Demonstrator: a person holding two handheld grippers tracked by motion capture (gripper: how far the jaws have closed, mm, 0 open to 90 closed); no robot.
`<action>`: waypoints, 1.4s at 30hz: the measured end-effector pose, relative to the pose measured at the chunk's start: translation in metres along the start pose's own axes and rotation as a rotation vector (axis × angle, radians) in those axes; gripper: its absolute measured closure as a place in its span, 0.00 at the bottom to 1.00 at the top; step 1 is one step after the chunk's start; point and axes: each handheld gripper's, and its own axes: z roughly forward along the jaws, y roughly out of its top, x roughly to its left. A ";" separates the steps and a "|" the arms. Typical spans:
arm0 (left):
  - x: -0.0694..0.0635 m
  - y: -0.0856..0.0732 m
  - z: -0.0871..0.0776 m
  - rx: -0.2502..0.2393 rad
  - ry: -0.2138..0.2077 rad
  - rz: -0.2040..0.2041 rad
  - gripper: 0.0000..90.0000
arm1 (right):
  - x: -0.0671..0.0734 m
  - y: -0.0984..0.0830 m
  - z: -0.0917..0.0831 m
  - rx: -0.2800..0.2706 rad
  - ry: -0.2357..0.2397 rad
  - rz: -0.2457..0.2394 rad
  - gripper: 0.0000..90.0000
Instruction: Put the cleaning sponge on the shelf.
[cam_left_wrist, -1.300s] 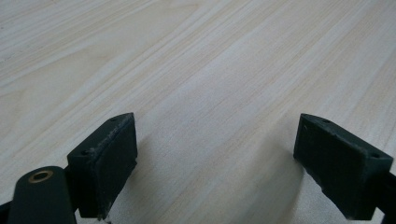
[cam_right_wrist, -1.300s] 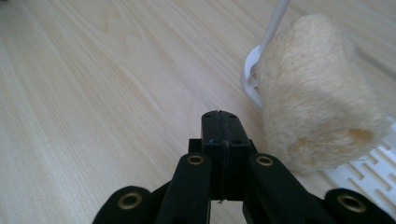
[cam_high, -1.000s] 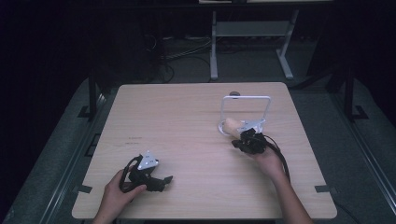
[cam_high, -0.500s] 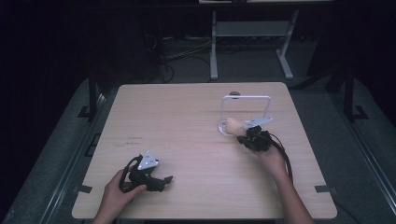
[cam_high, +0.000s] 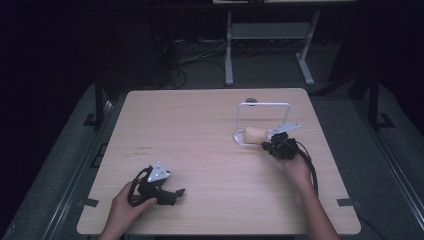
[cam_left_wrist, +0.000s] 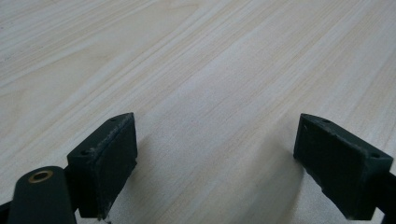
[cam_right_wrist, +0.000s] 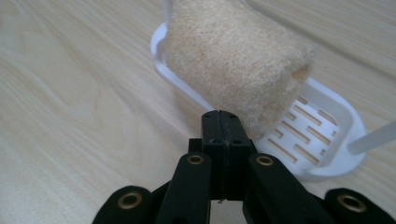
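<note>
Right gripper view: right gripper, clenched empty, has edged toward the sponge on the white rack, likely nudging it; left gripper idles released.

– What colour is the table?
– Light wood, pale tan, with soft wavy grain lines running along it.

– And the sponge on the right?
– Sandy beige, a bit fuzzy, with tiny speckles.

– What is it sitting on?
– A white rack. Its base has little slots in rows, like short stripes, and its frame is white too.

– The right gripper?
– Black, with small brass-coloured rings on its arms.

– And the left gripper, near the front?
– Black too, with dark dusty pads. It has one brass ring and a grey plate on top.

– The floor around the table?
– Dark grey.
</note>
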 end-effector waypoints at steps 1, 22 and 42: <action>0.000 0.000 0.000 0.000 0.000 0.000 0.14 | -0.001 0.000 0.000 0.000 -0.004 0.007 1.00; 0.000 0.000 0.000 0.001 0.000 0.000 0.14 | -0.009 -0.007 -0.006 -0.025 -0.016 0.035 0.94; 0.000 0.000 0.000 0.000 0.001 -0.003 0.14 | 0.008 -0.018 -0.023 -0.030 -0.017 0.061 0.37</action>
